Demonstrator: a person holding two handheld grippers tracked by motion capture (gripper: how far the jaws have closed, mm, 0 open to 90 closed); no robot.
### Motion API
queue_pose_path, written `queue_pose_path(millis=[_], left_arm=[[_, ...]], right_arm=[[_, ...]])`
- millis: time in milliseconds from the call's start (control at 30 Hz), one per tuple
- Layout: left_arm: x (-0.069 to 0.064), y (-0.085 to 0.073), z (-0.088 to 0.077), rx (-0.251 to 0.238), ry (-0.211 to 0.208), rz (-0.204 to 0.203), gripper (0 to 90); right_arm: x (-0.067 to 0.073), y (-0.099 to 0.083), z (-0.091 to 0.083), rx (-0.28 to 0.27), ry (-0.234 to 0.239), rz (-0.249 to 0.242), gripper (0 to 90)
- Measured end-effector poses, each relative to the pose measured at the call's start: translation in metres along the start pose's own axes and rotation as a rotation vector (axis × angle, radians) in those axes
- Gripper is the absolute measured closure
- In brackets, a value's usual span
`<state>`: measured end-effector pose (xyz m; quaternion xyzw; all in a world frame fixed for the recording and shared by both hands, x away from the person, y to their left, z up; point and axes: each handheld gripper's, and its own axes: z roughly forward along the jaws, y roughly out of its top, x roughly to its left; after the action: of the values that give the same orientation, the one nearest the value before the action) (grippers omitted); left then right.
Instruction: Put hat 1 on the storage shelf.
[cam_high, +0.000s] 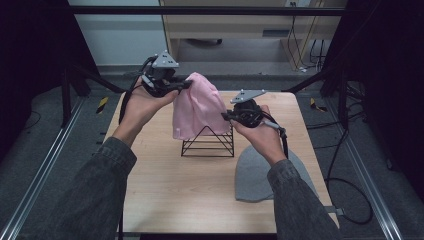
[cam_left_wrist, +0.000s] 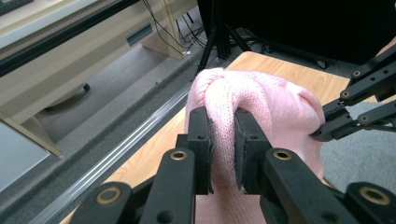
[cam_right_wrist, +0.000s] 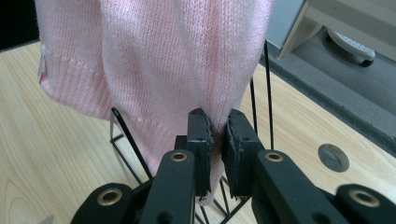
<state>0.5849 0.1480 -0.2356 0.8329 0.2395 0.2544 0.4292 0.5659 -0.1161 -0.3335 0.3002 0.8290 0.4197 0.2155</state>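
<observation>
Your left gripper (cam_left_wrist: 223, 140) and right gripper (cam_right_wrist: 217, 140) each have their jaws pinched on the pink knit hat (cam_high: 199, 107), held over the wire stand (cam_high: 209, 142) on the table (cam_high: 165, 190) — light, floppy, stretchy, so grip a thick fold.

Two knitted hats: one pink hat (cam_high: 197, 107) and one grey hat (cam_high: 255, 175) (lying flat on the surface (cam_high: 165, 195)). One black wire stand (cam_high: 209, 142). Two grippers: left gripper (cam_high: 186, 85), right gripper (cam_high: 226, 116).
</observation>
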Motion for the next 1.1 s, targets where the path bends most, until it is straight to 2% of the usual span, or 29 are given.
queue_pose_path(millis=[367,433,867,1100], left_arm=[[-0.011,-0.007,0.004,0.006,-0.03,0.003,78.6],[-0.014,-0.012,0.003,0.001,-0.05,0.004,78.5],[-0.022,-0.024,0.011,0.039,-0.068,0.014,78.7],[-0.025,-0.03,0.014,0.044,-0.078,0.009,78.8]], right_arm=[[0.0,-0.015,0.001,0.01,0.0,0.007,81.6],[0.001,-0.019,0.001,0.013,0.0,0.008,81.6],[0.005,-0.035,0.008,0.046,-0.002,-0.009,81.6],[0.005,-0.042,0.01,0.054,0.003,0.001,81.6]])
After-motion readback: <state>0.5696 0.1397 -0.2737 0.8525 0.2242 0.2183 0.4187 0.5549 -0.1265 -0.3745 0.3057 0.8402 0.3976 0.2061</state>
